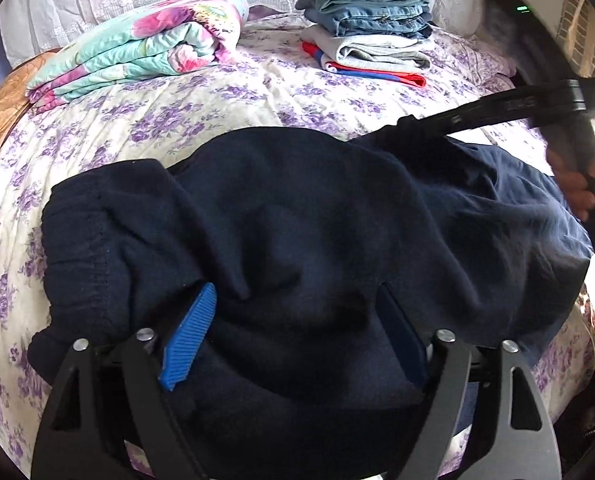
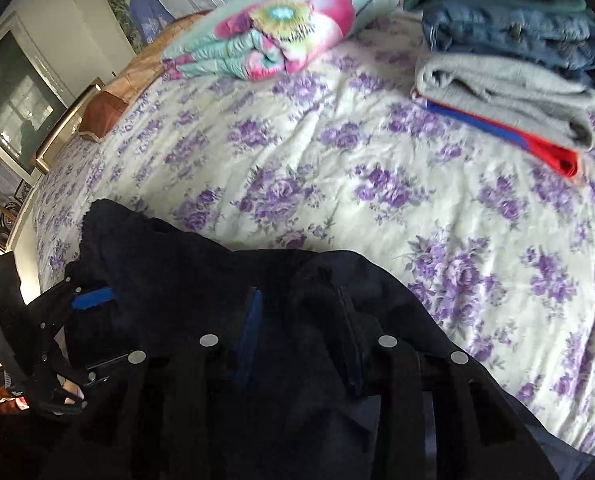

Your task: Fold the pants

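Dark navy pants [image 1: 297, 220] lie bunched on the floral bedspread [image 1: 217, 112], elastic waistband at the left. My left gripper [image 1: 297, 320] has its blue-padded fingers [image 1: 191, 332] set wide apart with a thick fold of the pants between them. My right gripper [image 2: 297, 320] sits over the pants [image 2: 201, 264] at their far right edge, cloth between its fingers; it shows in the left wrist view [image 1: 417, 124] reaching in from the right. The left gripper shows at lower left of the right wrist view [image 2: 93, 298].
A stack of folded clothes [image 1: 369, 28], jeans, grey and red-blue pieces, sits at the back right of the bed. A folded floral quilt [image 1: 137, 48] lies at the back left. An orange pillow [image 2: 109, 104] and a mirror [image 2: 13, 104] are at the left.
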### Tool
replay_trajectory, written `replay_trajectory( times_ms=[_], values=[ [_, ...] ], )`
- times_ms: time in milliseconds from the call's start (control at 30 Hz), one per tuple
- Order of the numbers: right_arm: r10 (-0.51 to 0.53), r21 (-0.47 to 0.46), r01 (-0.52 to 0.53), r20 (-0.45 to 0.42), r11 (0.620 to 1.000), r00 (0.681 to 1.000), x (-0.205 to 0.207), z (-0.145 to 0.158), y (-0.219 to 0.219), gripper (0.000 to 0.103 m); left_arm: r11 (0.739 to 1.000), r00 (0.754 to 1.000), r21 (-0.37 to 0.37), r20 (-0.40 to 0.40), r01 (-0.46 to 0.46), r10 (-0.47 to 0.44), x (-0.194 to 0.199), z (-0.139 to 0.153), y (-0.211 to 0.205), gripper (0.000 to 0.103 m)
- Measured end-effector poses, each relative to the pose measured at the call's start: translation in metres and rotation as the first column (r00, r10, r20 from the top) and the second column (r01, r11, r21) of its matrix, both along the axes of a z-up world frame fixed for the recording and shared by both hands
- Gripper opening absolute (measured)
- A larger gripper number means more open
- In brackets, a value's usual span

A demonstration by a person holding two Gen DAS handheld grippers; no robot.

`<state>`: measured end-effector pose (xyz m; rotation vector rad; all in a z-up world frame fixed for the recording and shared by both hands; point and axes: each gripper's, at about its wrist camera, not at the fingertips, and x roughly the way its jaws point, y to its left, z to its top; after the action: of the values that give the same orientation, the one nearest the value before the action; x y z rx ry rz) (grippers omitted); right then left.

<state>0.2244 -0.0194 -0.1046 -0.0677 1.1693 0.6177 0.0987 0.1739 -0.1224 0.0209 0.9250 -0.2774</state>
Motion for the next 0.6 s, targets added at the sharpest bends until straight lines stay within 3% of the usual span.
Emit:
replay_trajectory(
  times_ms=[67, 167, 267, 367, 467, 600],
  values=[
    [-0.001, 0.005, 0.001, -0.02, 1.0, 1.0, 0.007, -0.007, 0.001, 0.004, 1.0, 1.0, -0.004, -0.001, 0.009, -0.009, 0.0, 0.0, 0.0, 0.084],
    [-0.014, 0.004, 0.014, 0.049, 1.0, 0.999, 0.016, 0.008, 0.006, 0.003, 1.0, 1.0, -0.023, -0.014, 0.0, 0.0, 0.002, 0.002, 0.002, 0.082],
    [0.008, -0.072, 0.0, 0.103, 0.997, 0.995, 0.03, 0.011, 0.024, 0.003, 0.998, 0.998, -0.047, -0.045, -0.04, 0.038, 0.008, 0.007, 0.012, 0.067],
    [-0.007, -0.129, 0.015, 0.057, 0.992, 0.998, 0.051, -0.013, 0.033, 0.003, 0.988, 0.991, -0.093, -0.072, -0.122, 0.116, 0.018, 0.009, 0.032, 0.043],
    [0.001, -0.124, 0.006, 0.059, 0.992, 0.998, 0.059, -0.033, 0.032, 0.003, 0.98, 0.989, -0.141, -0.073, -0.141, 0.132, 0.022, 0.004, 0.044, 0.04],
    [-0.033, -0.071, 0.033, 0.002, 0.997, 0.999, 0.063, -0.028, 0.018, 0.008, 0.988, 0.989, -0.063, -0.05, -0.142, 0.139, 0.021, 0.006, 0.032, 0.04]
  ],
)
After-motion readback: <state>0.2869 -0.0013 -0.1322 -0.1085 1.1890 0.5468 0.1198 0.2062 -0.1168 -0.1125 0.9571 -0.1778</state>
